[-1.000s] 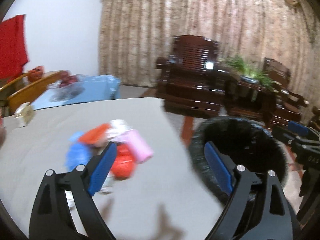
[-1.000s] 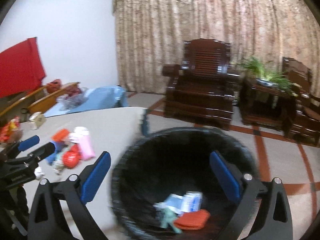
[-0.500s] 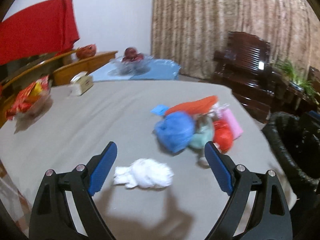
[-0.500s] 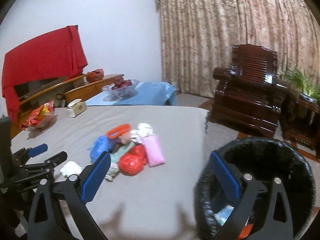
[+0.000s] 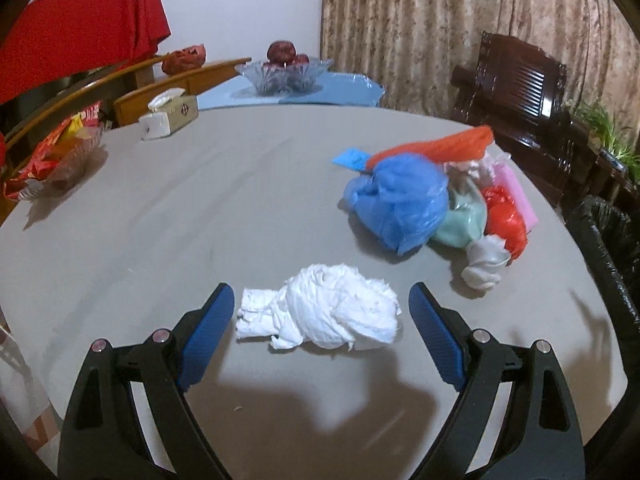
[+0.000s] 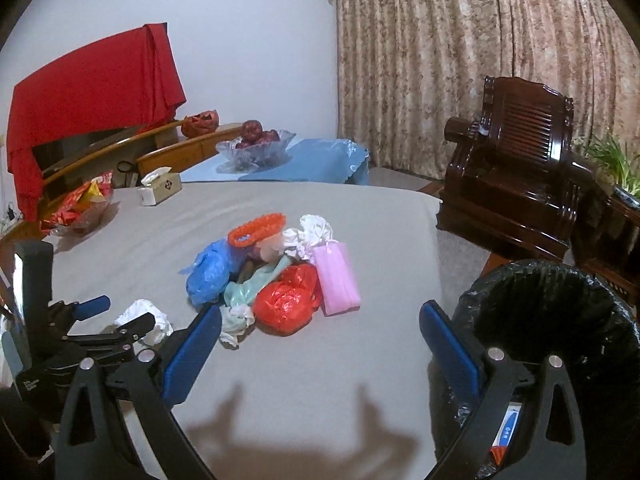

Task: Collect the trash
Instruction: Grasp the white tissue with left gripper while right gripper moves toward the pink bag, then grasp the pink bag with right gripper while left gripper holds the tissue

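Observation:
A crumpled white tissue wad (image 5: 324,312) lies on the grey table between the open jaws of my left gripper (image 5: 320,320); it also shows in the right wrist view (image 6: 146,316). A trash pile sits further right: blue bag (image 5: 404,200), teal bag (image 5: 464,220), red bag (image 6: 288,300), pink packet (image 6: 336,276), orange piece (image 6: 256,230). My right gripper (image 6: 320,340) is open and empty above the table's near edge. The black-lined bin (image 6: 560,320) stands off the table's right edge, with some trash inside.
A tissue box (image 5: 170,114), a snack bowl (image 5: 52,152) and a glass fruit bowl (image 5: 284,74) stand at the table's far side. A dark wooden armchair (image 6: 516,160) is beyond the bin. My left gripper's body (image 6: 60,340) is at the right view's lower left.
Both grippers swung left from the bin toward the table. My left gripper moved up to the white tissue wad, which now lies between its open jaws.

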